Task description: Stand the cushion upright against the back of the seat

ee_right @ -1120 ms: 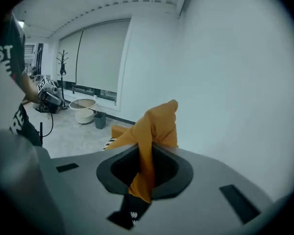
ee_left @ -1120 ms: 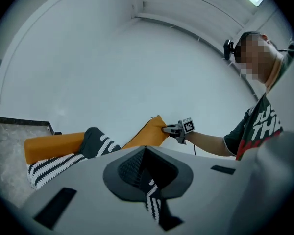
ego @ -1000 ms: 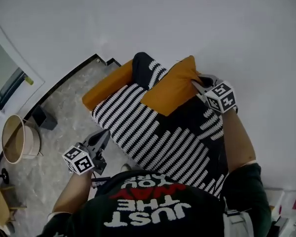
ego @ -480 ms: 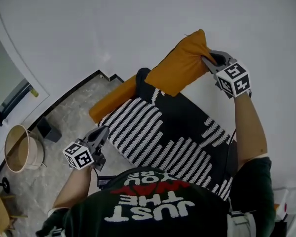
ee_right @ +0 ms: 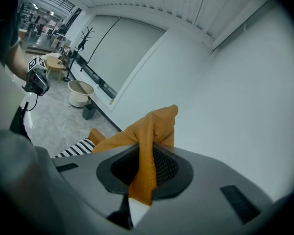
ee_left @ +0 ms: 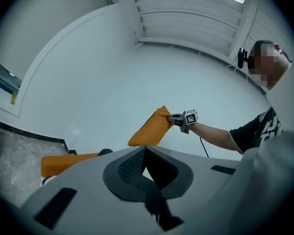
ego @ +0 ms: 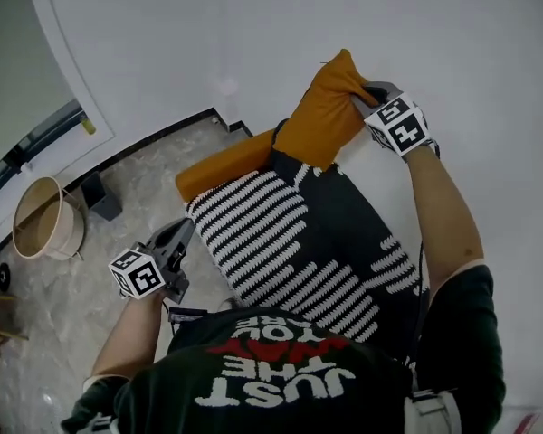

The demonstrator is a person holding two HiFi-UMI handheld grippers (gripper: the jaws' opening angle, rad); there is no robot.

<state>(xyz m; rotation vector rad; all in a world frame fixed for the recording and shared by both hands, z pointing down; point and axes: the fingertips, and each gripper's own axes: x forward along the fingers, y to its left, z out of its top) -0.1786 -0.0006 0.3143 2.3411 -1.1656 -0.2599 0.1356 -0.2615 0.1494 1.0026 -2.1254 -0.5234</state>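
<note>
An orange cushion [ego: 324,116] hangs in the air above the far end of the seat, close to the white wall. My right gripper [ego: 366,93] is shut on its upper corner, and orange fabric [ee_right: 152,126] fills the jaws in the right gripper view. The seat [ego: 281,242] has a black-and-white striped cover with an orange bolster [ego: 222,165] along its far edge. My left gripper [ego: 183,235] hovers off the seat's left side, its jaws together with nothing in them. In the left gripper view the cushion [ee_left: 149,129] and the right gripper [ee_left: 172,117] show ahead.
A round beige basket [ego: 41,220] and a small dark box [ego: 101,197] stand on the marble floor at the left, by the glass wall. The curved white wall [ego: 253,34] runs right behind the seat. A cable hangs by my right arm.
My right gripper has lifted the cushion off the striped seat, up and toward the wall, turning it more upright. My left gripper has risen a little beside the seat.
</note>
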